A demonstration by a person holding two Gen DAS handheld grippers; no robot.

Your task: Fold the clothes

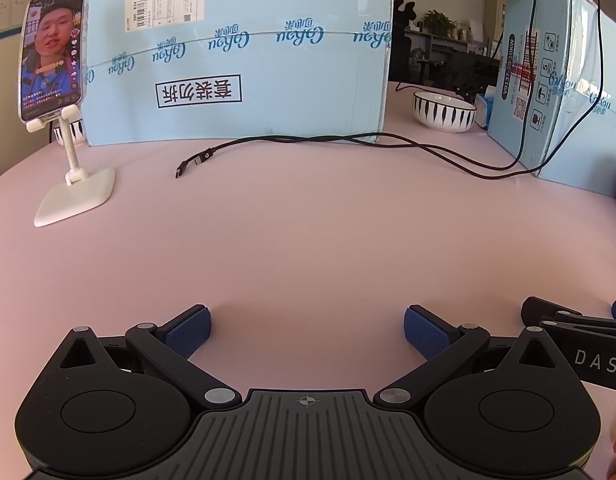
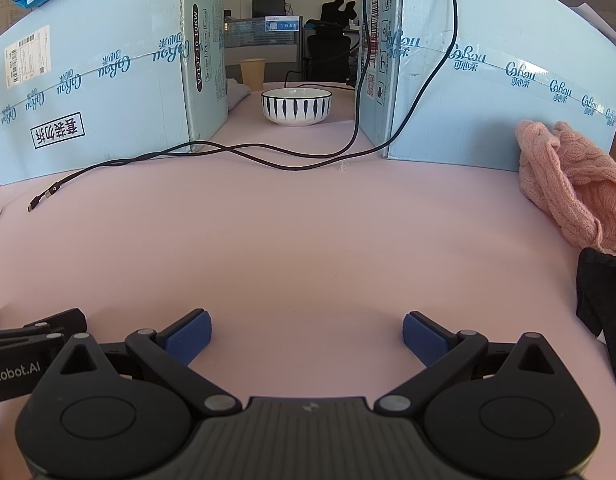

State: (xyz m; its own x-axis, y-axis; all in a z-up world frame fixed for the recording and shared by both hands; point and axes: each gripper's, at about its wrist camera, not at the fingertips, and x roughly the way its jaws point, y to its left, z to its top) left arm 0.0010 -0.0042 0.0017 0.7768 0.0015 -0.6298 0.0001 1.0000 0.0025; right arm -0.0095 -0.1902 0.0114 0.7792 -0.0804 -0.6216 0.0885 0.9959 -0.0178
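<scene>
Clothes, a pink knit sweater (image 2: 568,184) bunched up beside the right blue box (image 2: 508,92) with something dark (image 2: 604,312) just in front of it, wait untouched, so the wide-open, empty right gripper (image 2: 307,334) and left gripper (image 1: 307,330) should probably pull the sweater onto the bare pink table (image 2: 308,240) first.

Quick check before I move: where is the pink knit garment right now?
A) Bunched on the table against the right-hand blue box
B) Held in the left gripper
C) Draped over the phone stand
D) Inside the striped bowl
A: the pink knit garment lies crumpled on the table by the right-hand blue box; both the left gripper and the right gripper are open and empty.
</scene>
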